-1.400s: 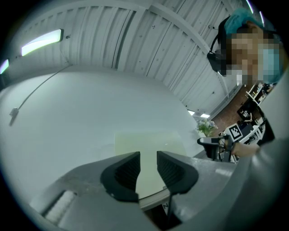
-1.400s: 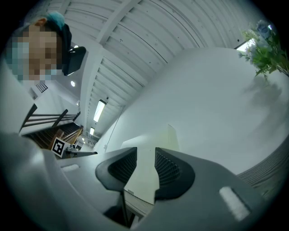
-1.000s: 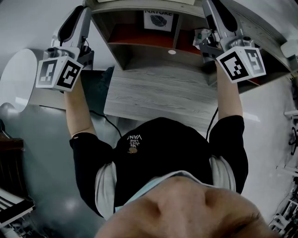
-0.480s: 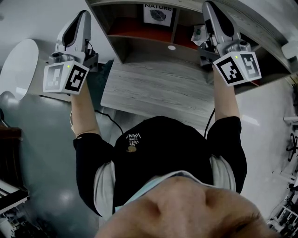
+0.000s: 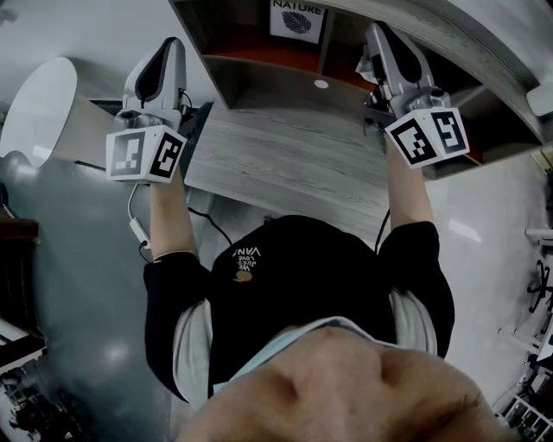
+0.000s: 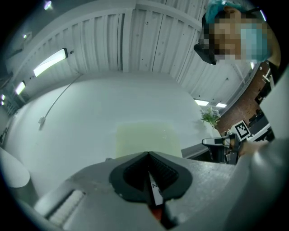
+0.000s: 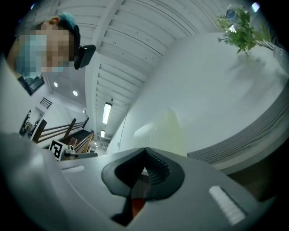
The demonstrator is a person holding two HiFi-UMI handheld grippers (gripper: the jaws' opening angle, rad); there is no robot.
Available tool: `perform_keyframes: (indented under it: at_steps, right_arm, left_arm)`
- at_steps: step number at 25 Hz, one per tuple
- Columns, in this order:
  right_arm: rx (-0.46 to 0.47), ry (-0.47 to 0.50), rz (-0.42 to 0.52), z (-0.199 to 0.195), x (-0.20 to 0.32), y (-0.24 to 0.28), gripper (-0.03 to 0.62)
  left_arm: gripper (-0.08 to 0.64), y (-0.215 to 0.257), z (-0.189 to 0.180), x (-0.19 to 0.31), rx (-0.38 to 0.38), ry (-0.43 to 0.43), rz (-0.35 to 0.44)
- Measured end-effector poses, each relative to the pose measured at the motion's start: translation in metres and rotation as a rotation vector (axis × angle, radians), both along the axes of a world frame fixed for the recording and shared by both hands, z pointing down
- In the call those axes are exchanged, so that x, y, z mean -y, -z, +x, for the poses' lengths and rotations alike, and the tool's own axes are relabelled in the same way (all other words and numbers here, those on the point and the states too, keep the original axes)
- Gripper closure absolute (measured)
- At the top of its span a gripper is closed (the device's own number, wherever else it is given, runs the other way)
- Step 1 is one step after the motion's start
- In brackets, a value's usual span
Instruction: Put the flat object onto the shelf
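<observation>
Both grippers had drawn back from the shelf (image 5: 276, 82), and their jaws had come together. The left gripper (image 6: 149, 162) and the right gripper (image 7: 144, 158) pointed upward above the desk (image 5: 285, 164), each closed on nothing. The flat leaf print (image 5: 298, 17) stood inside a shelf compartment. The placing looked finished, with probably only lowering the tools left.

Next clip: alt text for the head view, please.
Seen from above, a person in a black shirt holds up the left tongs and right tongs, both shut, before a wooden shelf. A leaf picture stands inside it.
</observation>
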State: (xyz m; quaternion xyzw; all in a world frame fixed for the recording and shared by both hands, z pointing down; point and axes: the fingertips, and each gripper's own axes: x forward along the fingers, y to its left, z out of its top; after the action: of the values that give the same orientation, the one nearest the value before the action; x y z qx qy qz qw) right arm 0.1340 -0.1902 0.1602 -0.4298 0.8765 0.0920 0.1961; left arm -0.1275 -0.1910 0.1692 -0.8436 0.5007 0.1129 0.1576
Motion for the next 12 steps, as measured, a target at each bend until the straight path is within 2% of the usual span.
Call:
perform_keyframes:
  at_steps: [12]
  right_arm:
    - [0.041,0.079,-0.133,-0.009,0.003,-0.059,0.594]
  left_arm:
    - [0.558,-0.049,0.005,-0.012,-0.055,0.026,-0.108]
